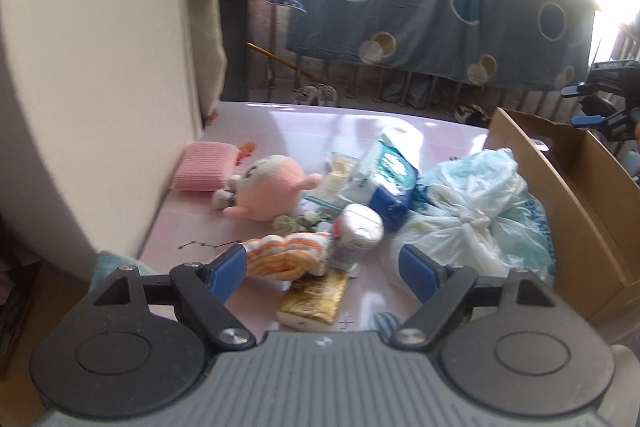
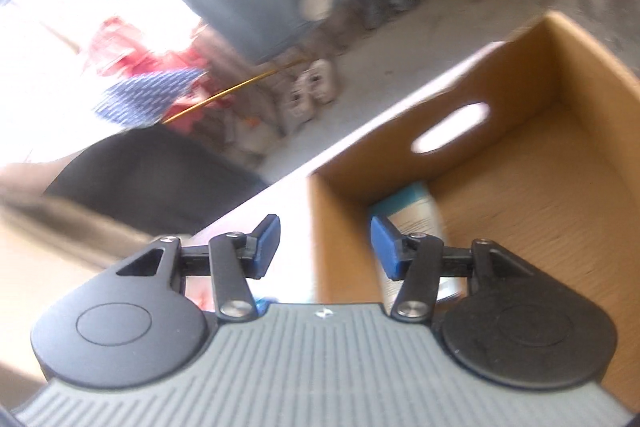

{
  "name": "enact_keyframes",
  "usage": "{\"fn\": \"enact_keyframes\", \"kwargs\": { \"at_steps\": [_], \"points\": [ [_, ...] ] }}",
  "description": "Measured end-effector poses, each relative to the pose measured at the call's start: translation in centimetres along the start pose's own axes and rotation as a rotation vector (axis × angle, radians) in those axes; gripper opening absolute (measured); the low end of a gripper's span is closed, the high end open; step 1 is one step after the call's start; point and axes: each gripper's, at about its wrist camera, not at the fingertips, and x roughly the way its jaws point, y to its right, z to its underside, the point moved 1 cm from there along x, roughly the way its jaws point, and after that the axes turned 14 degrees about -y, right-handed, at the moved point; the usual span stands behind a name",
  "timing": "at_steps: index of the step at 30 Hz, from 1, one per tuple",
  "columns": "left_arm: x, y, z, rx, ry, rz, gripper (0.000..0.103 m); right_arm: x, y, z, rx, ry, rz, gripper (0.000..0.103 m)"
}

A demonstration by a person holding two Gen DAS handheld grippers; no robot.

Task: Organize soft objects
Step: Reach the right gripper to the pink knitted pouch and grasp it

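Left gripper [image 1: 322, 267] wide over orange-and-white knitted plush [image 1: 286, 254]; right gripper [image 2: 325, 247] spread, empty, above brown cardboard box [image 2: 520, 195].

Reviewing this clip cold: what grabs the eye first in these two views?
The jumble on the pink table: a pink plush doll at centre-left, an orange-and-white knitted toy just ahead of the open left gripper, and a knotted plastic bag to the right. The open right gripper hangs over the rim of a cardboard box.
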Motion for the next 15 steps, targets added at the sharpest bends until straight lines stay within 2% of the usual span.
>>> {"fn": "enact_keyframes", "kwargs": {
  "at_steps": [4, 7, 8, 11, 15],
  "points": [
    [-1.1, -2.4, 0.9, -0.064, 0.046, -0.069, 0.084, 1.4, -5.6, 1.3, -0.086, -0.094, -0.085, 0.057],
    [-1.9, -4.6, 1.5, -0.114, 0.075, -0.139, 0.084, 4.4, -10.1, 2.7, -0.142, -0.188, -0.167, 0.071],
    [-2.2, -5.5, 1.8, -0.135, 0.083, -0.160, 0.085, 5.7, -11.8, 3.2, -0.162, -0.219, -0.189, 0.074],
    [-2.8, -8.6, 2.5, -0.201, 0.100, -0.210, 0.085, 10.6, -16.9, 4.8, -0.231, -0.313, -0.222, 0.078],
    [-3.3, -13.0, 3.7, -0.281, 0.107, -0.278, 0.085, 18.8, -23.3, 7.6, -0.303, -0.448, -0.199, 0.079]
  ]
}}
